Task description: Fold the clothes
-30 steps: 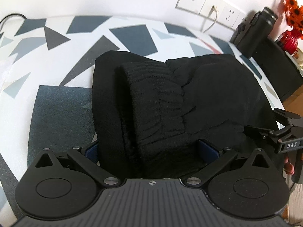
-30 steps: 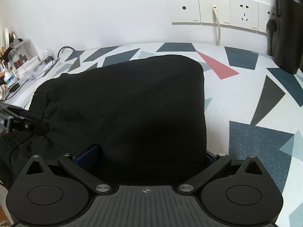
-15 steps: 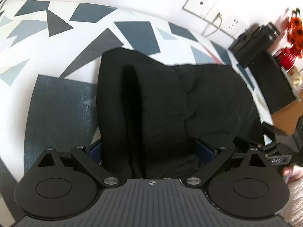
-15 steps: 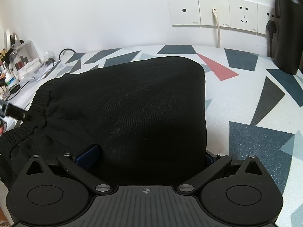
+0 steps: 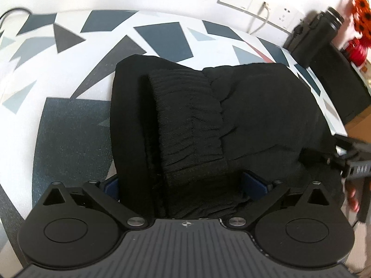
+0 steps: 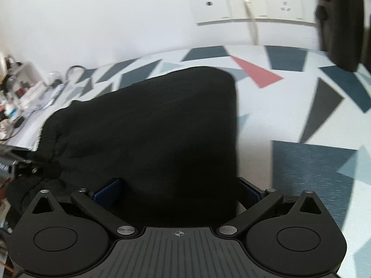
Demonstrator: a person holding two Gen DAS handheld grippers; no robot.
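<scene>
Folded black trousers (image 5: 231,115) lie on the patterned table (image 5: 69,127), with the gathered elastic waistband (image 5: 190,125) on top in the left wrist view. My left gripper (image 5: 183,181) stands open at the near edge, and the waistband bulk lies between its blue pads (image 5: 254,180). My right gripper (image 6: 178,190) is open too, straddling the smooth folded end of the trousers (image 6: 162,127). In the left wrist view, the right gripper (image 5: 352,162) shows blurred at the right edge. The undersides of the fingers are hidden by cloth.
A wall socket panel with a plugged white cable (image 6: 250,11) is at the back. A black flask in a case (image 5: 317,32) and red flowers (image 5: 359,23) stand at the far right. Cluttered small items (image 6: 20,97) sit beyond the table's left end.
Both views have shifted and now show motion blur. The left view dipped, then rose again. The trousers stay between both pairs of fingers, and the waistband end sits lower and nearer in the right view.
</scene>
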